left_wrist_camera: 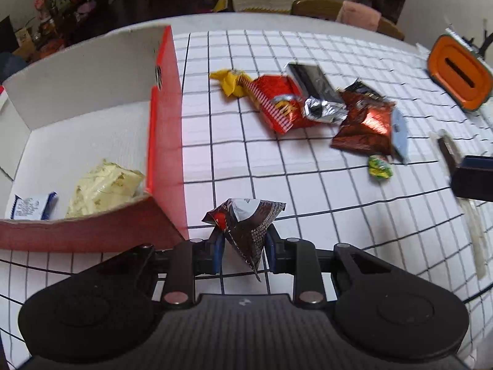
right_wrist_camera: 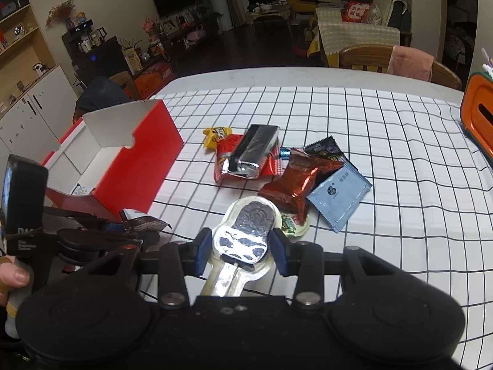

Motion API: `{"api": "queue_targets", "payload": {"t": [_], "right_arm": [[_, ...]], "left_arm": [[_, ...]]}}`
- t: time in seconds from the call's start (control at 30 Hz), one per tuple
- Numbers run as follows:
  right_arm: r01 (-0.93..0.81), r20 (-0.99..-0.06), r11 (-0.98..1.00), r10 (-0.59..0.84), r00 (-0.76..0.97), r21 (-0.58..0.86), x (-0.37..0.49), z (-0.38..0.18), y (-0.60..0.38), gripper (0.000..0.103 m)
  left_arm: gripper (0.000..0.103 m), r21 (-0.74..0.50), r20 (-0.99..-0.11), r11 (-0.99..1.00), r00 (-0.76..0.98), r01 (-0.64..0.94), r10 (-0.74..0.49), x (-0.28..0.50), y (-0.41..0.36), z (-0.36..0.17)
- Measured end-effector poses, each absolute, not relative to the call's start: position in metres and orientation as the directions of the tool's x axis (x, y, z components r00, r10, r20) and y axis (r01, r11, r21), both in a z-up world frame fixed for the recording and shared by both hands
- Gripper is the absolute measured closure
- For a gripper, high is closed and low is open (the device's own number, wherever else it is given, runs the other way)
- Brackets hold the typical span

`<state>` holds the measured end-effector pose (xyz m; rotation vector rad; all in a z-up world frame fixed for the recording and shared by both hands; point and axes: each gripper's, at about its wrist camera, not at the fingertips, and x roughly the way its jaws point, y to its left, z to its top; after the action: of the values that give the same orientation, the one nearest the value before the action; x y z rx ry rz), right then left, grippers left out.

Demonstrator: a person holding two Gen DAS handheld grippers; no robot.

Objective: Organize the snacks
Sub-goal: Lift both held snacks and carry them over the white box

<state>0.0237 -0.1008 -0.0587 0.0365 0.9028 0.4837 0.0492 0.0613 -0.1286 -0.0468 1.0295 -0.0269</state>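
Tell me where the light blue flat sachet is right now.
The light blue sachet lies on the checked tablecloth, right of centre in the right wrist view, its left edge tucked under the shiny brown-red packet.

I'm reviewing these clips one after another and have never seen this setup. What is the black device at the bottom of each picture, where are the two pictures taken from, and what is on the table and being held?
No robot here: a person holds a two-finger clamp in each hand, with a wide-angle camera on each looking forward along its fingers. That is the black device at the bottom.

The left wrist view shows the left hand-held gripper shut on a dark triangular snack packet, beside an open red box already holding a pale yellow packet and a small blue-and-white one.

The right wrist view shows the right hand-held gripper shut on a clear-wrapped stick treat.

On the checked tablecloth lies a pile of snacks: a red bag, a silver-black pack, a red foil packet and a light blue sachet.
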Motion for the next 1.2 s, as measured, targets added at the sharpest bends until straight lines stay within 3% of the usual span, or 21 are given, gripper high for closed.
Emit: {"api": "queue_targets", "payload": {"t": [0.4, 0.8, 1.2], "right_arm": [[-0.386, -0.709, 0.900, 0.406, 0.576, 0.202, 0.009, -0.028, -0.062, 0.062], [-0.431, -0.680, 0.890, 0.408, 0.609, 0.148, 0.019, -0.003, 0.004, 0.062], [-0.510, -0.681, 0.851, 0.448, 0.579, 0.125, 0.058, -0.005, 0.097, 0.062]], "left_arm": [[0.077, -0.052, -0.777, 0.984, 0.612, 0.168, -0.146, 0.019, 0.071, -0.062], [0.076, -0.025, -0.754, 0.991, 0.648, 0.133, -0.106, 0.033, 0.136, -0.033], [0.076, 0.008, -0.785, 0.999, 0.620, 0.040, -0.019, 0.064, 0.223, -0.039]]}}
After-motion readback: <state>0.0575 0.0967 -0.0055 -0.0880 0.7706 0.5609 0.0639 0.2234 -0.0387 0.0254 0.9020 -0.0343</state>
